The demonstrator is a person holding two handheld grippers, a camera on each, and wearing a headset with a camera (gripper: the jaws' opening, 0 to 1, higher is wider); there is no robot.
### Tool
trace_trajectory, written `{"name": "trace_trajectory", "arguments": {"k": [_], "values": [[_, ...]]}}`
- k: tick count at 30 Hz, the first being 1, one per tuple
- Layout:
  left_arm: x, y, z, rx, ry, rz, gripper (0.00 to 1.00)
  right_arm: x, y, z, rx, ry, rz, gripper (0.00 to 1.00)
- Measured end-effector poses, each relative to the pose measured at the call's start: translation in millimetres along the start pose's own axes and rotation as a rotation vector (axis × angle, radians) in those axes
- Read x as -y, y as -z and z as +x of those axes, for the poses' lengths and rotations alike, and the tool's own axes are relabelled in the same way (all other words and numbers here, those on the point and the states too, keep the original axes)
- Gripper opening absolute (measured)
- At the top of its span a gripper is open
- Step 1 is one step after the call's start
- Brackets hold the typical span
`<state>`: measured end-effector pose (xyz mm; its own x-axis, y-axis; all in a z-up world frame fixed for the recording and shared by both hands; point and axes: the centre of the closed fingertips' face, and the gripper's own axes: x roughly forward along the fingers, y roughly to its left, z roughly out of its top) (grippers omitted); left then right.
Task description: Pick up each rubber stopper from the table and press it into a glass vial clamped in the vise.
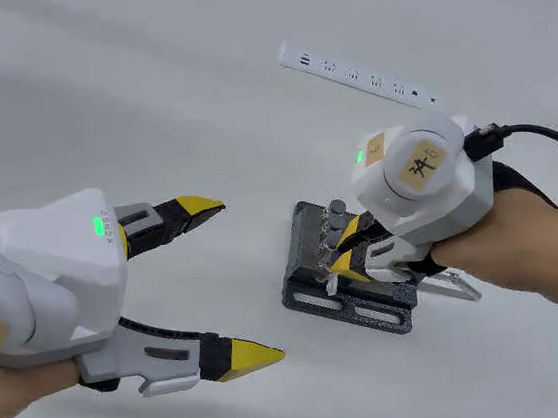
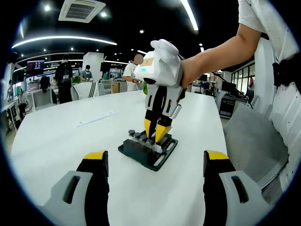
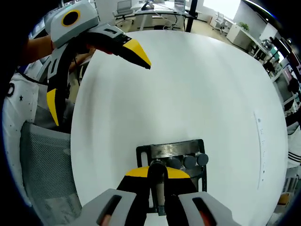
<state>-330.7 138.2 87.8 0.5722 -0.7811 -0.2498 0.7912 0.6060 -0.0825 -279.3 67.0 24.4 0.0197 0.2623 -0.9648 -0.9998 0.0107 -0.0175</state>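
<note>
Right gripper (image 3: pixel 157 172) is held nearly upright over the vise (image 1: pixel 319 301), which is set flat on the white table (image 1: pixel 148 103). Its jaws are drawn close and pinch the dark rubber stopper (image 3: pixel 157 167) at the near end of the vial row (image 2: pixel 137 136). This is judged to be a straight downward approach, so that the stopper can be pressed along the vial's axis. Three further stoppered vials (image 3: pixel 189 161) are seen in line beside it, clamped upright so that pressing cannot tip them. How deep the pinched stopper is seated cannot be told. Left gripper (image 1: pixel 241 279) is held well apart, low over bare table, with its jaws spread wide and nothing between them, presumably kept clear of the pressing. A power strip (image 1: pixel 360 73) lies beyond the vise, untouched.
</note>
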Motion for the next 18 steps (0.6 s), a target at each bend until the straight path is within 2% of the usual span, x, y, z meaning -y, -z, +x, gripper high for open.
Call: {"name": "trace_trajectory", "arguments": {"k": [6, 7, 13, 18], "values": [[-0.1, -0.7, 1.7, 0.002, 0.002, -0.001, 0.82, 1.0, 0.0, 0.2, 0.000, -0.009, 0.007, 0.05], [0.6, -1.2, 2.6, 0.000, 0.005, 0.002, 0.82, 0.5, -0.1, 0.0, 0.003, -0.013, -0.010, 0.05], [1.4, -4.6, 3.5, 0.002, 0.011, 0.008, 0.82, -1.0, 0.2, -0.6, 0.024, -0.014, -0.007, 0.07], [1.6, -3.0, 2.1, -0.001, 0.010, 0.006, 0.81, -0.6, -0.2, -0.4, 0.030, -0.010, -0.008, 0.07]]}}
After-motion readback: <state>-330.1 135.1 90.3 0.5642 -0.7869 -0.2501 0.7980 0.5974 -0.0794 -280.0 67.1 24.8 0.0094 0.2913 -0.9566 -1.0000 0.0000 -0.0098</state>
